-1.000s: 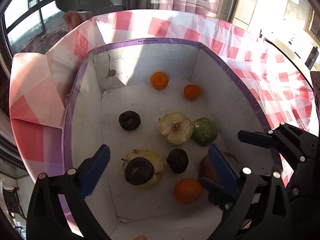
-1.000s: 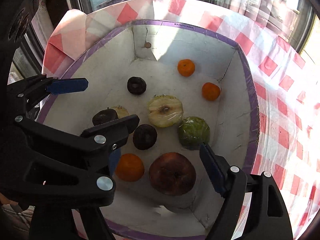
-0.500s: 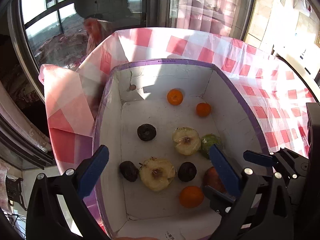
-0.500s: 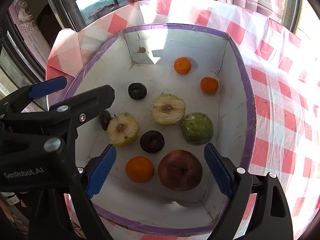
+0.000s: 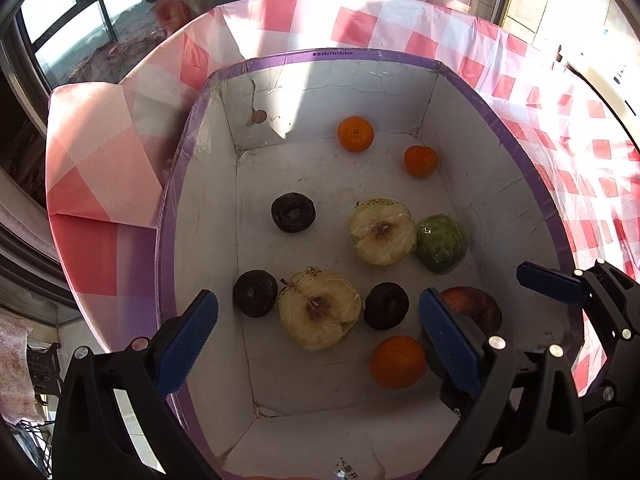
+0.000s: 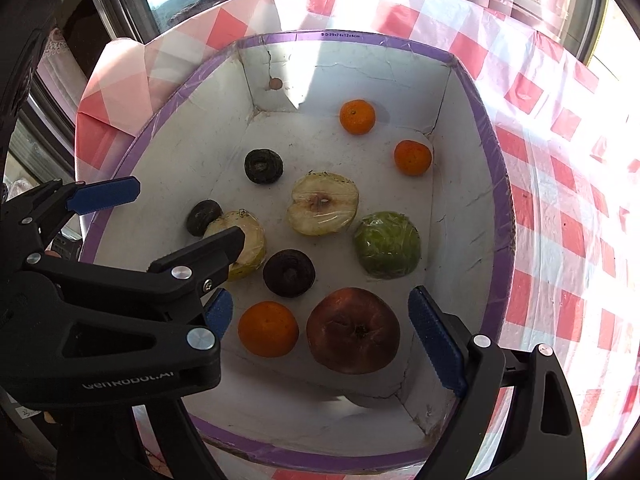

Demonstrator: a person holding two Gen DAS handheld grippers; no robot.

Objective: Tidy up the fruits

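A white box with a purple rim (image 5: 168, 216) (image 6: 496, 184) holds the fruit. In it lie two cut apple halves (image 5: 318, 314) (image 5: 382, 232), a green fruit (image 5: 442, 243) (image 6: 387, 245), a red-brown apple (image 6: 354, 330), three oranges (image 5: 355, 133) (image 5: 420, 161) (image 5: 397, 361) and three dark round fruits (image 5: 293, 213) (image 5: 255, 293) (image 5: 386, 305). My left gripper (image 5: 316, 344) is open and empty above the box's near part. My right gripper (image 6: 320, 332) is open and empty, its jaws either side of the near orange (image 6: 268, 335) and the red-brown apple.
The box stands on a red-and-white checked cloth (image 5: 560, 128) (image 6: 560, 200). Windows (image 5: 80, 28) lie beyond the far left edge. The left gripper's fingers (image 6: 104, 196) cross the left side of the right wrist view.
Both grippers rose away from the box, then came back down closer. A dark fruit that sat on the near apple half now lies beside it on the left.
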